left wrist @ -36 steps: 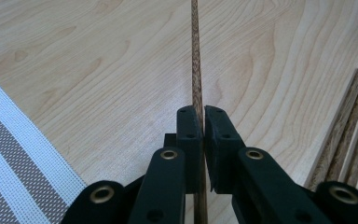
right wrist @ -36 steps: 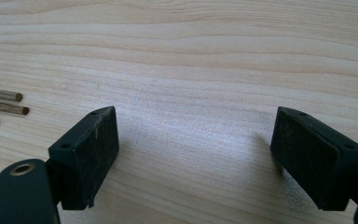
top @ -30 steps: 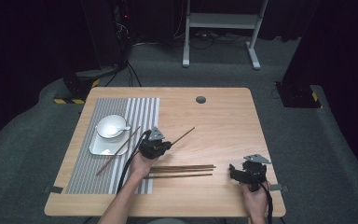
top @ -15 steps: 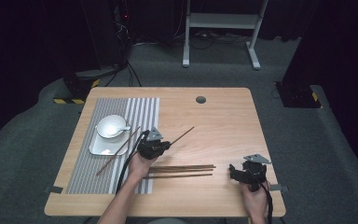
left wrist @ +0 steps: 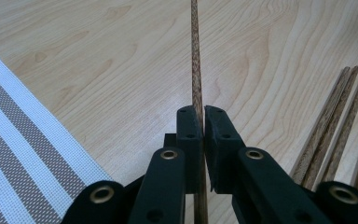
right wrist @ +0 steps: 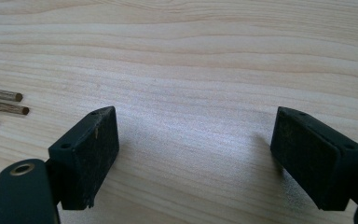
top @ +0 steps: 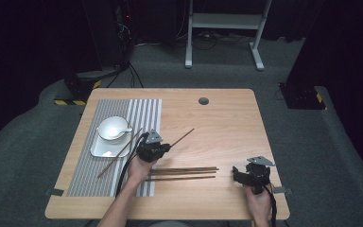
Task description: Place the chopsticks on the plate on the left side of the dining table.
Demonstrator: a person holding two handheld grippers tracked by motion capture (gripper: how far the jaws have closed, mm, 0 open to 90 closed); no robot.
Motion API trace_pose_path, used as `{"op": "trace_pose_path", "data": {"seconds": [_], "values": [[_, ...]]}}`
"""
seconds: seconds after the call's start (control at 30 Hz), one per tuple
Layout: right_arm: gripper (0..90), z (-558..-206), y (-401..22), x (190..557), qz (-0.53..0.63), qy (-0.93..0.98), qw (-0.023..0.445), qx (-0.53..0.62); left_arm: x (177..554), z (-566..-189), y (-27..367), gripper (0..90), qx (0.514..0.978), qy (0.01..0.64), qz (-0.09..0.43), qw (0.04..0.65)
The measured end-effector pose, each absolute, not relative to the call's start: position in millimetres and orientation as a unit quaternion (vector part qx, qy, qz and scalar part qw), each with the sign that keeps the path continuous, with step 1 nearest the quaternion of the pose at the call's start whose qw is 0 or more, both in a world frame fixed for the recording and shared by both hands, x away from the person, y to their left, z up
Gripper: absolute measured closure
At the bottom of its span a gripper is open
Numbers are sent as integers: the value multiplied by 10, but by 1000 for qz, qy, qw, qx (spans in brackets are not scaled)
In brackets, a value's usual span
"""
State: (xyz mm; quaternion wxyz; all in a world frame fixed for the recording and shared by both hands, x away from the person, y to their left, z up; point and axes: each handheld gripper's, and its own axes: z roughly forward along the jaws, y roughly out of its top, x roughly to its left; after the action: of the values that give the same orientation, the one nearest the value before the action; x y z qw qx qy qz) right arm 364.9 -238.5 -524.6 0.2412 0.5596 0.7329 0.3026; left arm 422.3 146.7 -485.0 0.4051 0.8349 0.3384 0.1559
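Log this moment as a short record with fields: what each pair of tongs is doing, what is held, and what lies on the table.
left tongs: shut on a thin brown wooden chopstick, its tip pointing out over the light wooden table
right tongs: open, nothing between them, above bare wood near the front right corner
loose brown chopsticks: lying side by side on the table between the two hands
striped grey-and-white placemat: at the table's left
white square plate: on the placemat, with a white bowl on it
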Motion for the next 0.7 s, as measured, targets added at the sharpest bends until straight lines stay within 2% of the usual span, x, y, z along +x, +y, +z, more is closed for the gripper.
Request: {"op": "trace_pose_path", "data": {"seconds": [0.7], "values": [[151,-5245,-2385,3649,303,732,241,560,4160,-4782,1613,847,831,348,170,400]]}}
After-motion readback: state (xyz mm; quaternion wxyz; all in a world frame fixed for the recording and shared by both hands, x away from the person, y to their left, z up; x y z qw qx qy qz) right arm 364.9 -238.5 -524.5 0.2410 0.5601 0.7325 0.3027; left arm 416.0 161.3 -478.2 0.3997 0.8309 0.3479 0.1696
